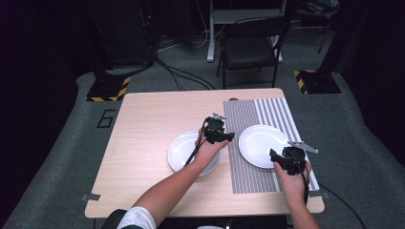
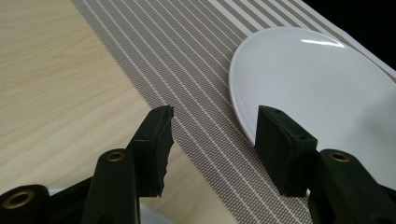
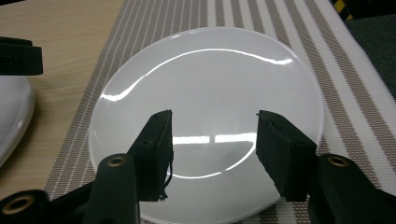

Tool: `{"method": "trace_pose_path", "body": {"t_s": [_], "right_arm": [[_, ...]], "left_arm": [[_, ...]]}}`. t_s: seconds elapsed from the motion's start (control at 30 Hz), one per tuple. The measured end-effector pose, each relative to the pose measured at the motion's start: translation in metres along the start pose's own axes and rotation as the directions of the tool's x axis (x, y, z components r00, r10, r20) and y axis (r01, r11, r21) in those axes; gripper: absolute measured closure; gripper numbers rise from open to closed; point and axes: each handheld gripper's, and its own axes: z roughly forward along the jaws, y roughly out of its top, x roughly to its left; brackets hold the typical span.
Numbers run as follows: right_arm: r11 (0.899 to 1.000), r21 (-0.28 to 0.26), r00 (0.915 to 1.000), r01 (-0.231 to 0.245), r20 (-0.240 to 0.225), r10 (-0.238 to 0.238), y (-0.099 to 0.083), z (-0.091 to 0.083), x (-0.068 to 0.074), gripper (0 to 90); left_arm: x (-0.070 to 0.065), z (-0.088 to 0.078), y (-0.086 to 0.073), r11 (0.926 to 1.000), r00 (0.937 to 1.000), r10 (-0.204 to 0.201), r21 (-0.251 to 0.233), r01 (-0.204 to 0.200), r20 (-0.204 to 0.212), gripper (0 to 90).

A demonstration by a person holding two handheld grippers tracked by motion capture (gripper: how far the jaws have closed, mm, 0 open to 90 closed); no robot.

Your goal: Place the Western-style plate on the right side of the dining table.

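Note:
A white plate [image 1: 260, 143] [image 2: 317, 79] [image 3: 210, 79] lies on a brown striped placemat [image 1: 248, 119] [image 2: 187, 56] [image 3: 345, 93] on the right half of the wooden table [image 1: 148, 124]. Left of the mat, a white bowl [image 1: 184, 152] [image 3: 14, 116] sits on bare wood. My left gripper [image 1: 228, 136] [image 2: 215, 116] hovers over the bowl's right edge, pointing toward the plate, open with nothing between its jaws. At the plate's near right rim my right gripper [image 1: 274, 156] [image 3: 214, 119] is held above the plate, jaws apart and empty.
A black folding chair [image 1: 250, 47] stands beyond the table's far edge. Two stand bases with yellow-black stripes [image 1: 109, 88] [image 1: 315, 81] rest on the grey carpet at either side. Cables run across the floor behind the table.

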Motion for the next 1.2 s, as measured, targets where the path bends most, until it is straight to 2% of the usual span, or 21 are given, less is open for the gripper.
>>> {"method": "trace_pose_path", "body": {"t_s": [0.1,0.3,0.37,0.4,0.47,0.57,0.77,0.83,0.87,0.93,0.97,1.0,1.03,1.2], "right_arm": [[1.000,0.015,0.9996,0.000,-0.028,0.000,0.004,0.003,0.006,45.7],[0.998,0.026,0.9976,0.051,-0.048,-0.049,0.008,0.006,0.018,45.4],[0.997,0.034,0.9953,0.073,-0.066,-0.070,0.009,0.008,0.027,45.4],[0.997,0.034,0.9953,0.073,-0.066,-0.070,0.009,0.008,0.027,45.4],[0.993,0.045,0.9912,0.107,-0.084,-0.103,0.009,0.010,0.034,45.4],[0.993,0.050,0.9881,0.110,-0.114,-0.104,0.010,0.011,0.041,45.4],[0.988,0.050,0.9782,0.146,-0.156,-0.137,0.009,0.013,0.053,45.4],[0.983,0.052,0.9689,0.174,-0.187,-0.162,0.006,0.013,0.060,45.2],[0.983,0.052,0.9689,0.174,-0.187,-0.162,0.006,0.013,0.060,45.2],[0.979,0.051,0.9587,0.199,-0.217,-0.184,0.003,0.013,0.067,45.0],[0.977,0.051,0.9552,0.206,-0.227,-0.190,0.002,0.013,0.068,44.9],[0.977,0.051,0.9552,0.206,-0.227,-0.190,0.002,0.013,0.068,44.9],[0.976,0.053,0.9503,0.213,-0.244,-0.194,0.000,0.014,0.072,44.9],[0.973,0.059,0.9440,0.225,-0.261,-0.203,-0.005,0.017,0.076,44.5]], "left_arm": [[0.010,-0.010,-0.001,0.9998,0.9997,-0.018,-0.006,0.018,-0.013,46.0],[0.026,-0.026,-0.006,0.9993,0.9982,-0.032,-0.019,0.031,-0.051,45.7],[0.037,-0.035,-0.009,0.9994,0.9969,-0.032,-0.017,0.031,-0.072,45.6],[0.037,-0.035,-0.009,0.9994,0.9969,-0.032,-0.017,0.031,-0.072,45.6],[0.046,-0.043,-0.013,0.9985,0.9949,-0.050,-0.025,0.048,-0.088,45.6],[0.051,-0.049,-0.016,0.9979,0.9935,-0.060,-0.031,0.057,-0.096,45.6],[0.063,-0.066,-0.028,0.9982,0.9913,-0.057,-0.027,0.054,-0.118,45.3],[0.067,-0.071,-0.032,0.9974,0.9897,-0.067,-0.036,0.063,-0.126,45.2],[0.070,-0.074,-0.034,0.9976,0.9897,-0.064,-0.035,0.060,-0.128,45.2],[0.074,-0.081,-0.039,0.9967,0.9883,-0.074,-0.045,0.068,-0.134,44.9],[0.079,-0.087,-0.044,0.9962,0.9858,-0.080,-0.044,0.074,-0.148,44.9],[0.079,-0.087,-0.044,0.9962,0.9858,-0.080,-0.044,0.074,-0.148,44.8],[0.082,-0.089,-0.047,0.9959,0.9853,-0.084,-0.045,0.078,-0.149,44.7],[0.093,-0.100,-0.060,0.9941,0.9818,-0.105,-0.046,0.098,-0.159,43.9]]}}
